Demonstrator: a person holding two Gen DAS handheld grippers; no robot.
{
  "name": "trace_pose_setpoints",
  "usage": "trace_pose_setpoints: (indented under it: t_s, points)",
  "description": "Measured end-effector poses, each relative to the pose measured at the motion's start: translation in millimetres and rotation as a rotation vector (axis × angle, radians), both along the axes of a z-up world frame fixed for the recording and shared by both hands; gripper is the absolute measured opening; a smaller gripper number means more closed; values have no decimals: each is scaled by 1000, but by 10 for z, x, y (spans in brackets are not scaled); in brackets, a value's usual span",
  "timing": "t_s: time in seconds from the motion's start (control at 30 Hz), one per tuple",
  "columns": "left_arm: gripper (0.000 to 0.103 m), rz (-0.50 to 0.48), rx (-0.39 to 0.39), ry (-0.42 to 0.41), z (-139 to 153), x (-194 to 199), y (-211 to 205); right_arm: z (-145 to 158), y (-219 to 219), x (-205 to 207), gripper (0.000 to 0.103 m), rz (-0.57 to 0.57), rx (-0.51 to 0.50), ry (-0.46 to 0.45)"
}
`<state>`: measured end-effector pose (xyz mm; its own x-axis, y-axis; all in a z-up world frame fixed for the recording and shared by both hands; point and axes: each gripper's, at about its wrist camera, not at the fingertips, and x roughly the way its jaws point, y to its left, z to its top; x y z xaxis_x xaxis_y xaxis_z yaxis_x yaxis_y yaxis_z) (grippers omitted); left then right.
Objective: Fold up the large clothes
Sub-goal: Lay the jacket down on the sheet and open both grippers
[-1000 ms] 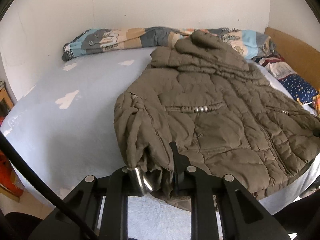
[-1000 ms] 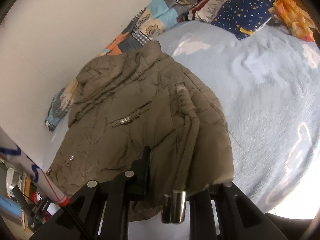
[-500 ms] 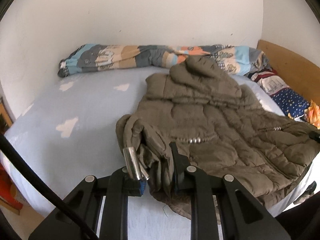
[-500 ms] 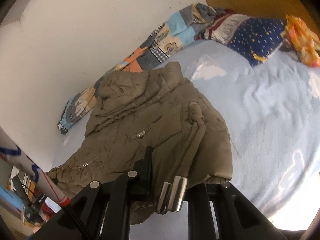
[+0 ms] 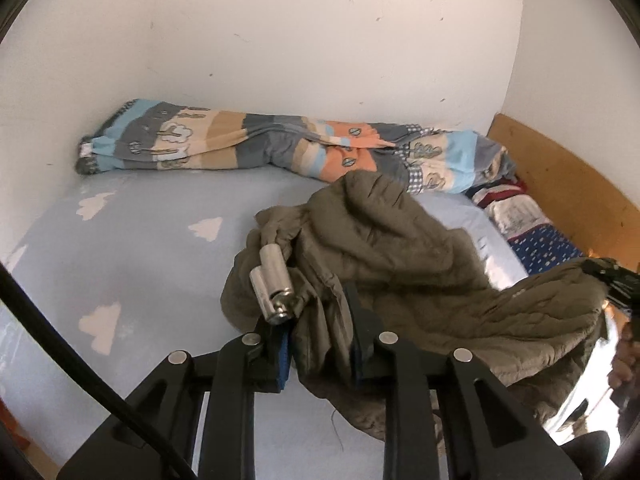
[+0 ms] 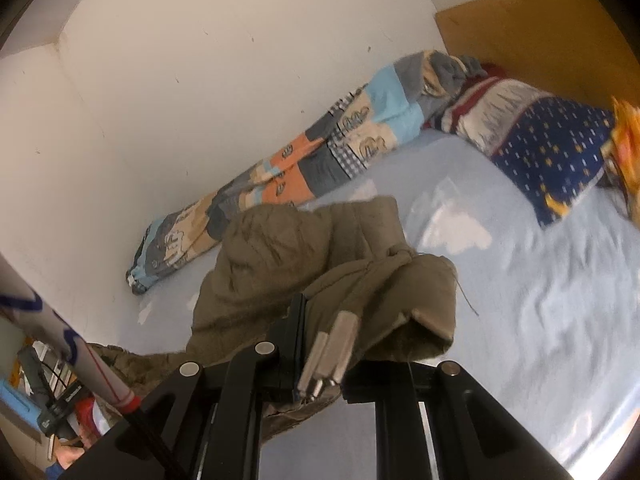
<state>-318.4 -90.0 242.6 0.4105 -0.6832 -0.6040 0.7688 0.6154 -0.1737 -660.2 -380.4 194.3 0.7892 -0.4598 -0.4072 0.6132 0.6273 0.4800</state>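
Observation:
An olive quilted jacket (image 5: 404, 248) hangs bunched above the light blue cloud-print bed sheet (image 5: 132, 264), stretched between my two grippers. My left gripper (image 5: 316, 312) is shut on one bottom corner of the jacket, with folds of cloth between its jaws. My right gripper (image 6: 320, 344) is shut on the other bottom corner of the jacket (image 6: 320, 256); it also shows at the right edge of the left wrist view (image 5: 612, 280). The hood end of the jacket droops toward the far side of the bed.
A rolled patchwork blanket (image 5: 280, 148) lies along the white wall. A dark blue patterned pillow (image 6: 552, 152) and orange cloth (image 6: 628, 140) lie by the wooden headboard (image 5: 568, 184). Clutter (image 6: 52, 396) sits beyond the bed's left edge.
Both grippers have lifted the jacket's bottom edge up and toward the wall. The jacket, flat on the bed before, is now raised and bunched, folding over toward its hood.

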Motion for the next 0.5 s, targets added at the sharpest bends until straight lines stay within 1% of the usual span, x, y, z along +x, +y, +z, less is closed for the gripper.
trace_pose_setpoints:
  t_s: [0.1, 0.27, 0.33, 0.43, 0.47, 0.5]
  points:
    - [27, -1, -17, 41, 123, 292, -196, 168, -216, 193, 14, -4, -2, -4]
    - [32, -13, -42, 135, 324, 873, -650, 434, -760, 716, 14, -12, -1, 26]
    - [39, -14, -60, 175, 392, 1089, -817, 490, -992, 928, 14, -21, 9, 36]
    - [44, -14, -83, 235, 439, 1418, -1067, 538, -1357, 1237, 14, -37, 26, 44]
    - [44, -10, -82, 245, 443, 1507, -1142, 542, -1473, 1346, 14, -41, 26, 52]
    - [47, -2, -82, 249, 454, 1592, -1207, 541, -1553, 1415, 14, -45, 27, 57]
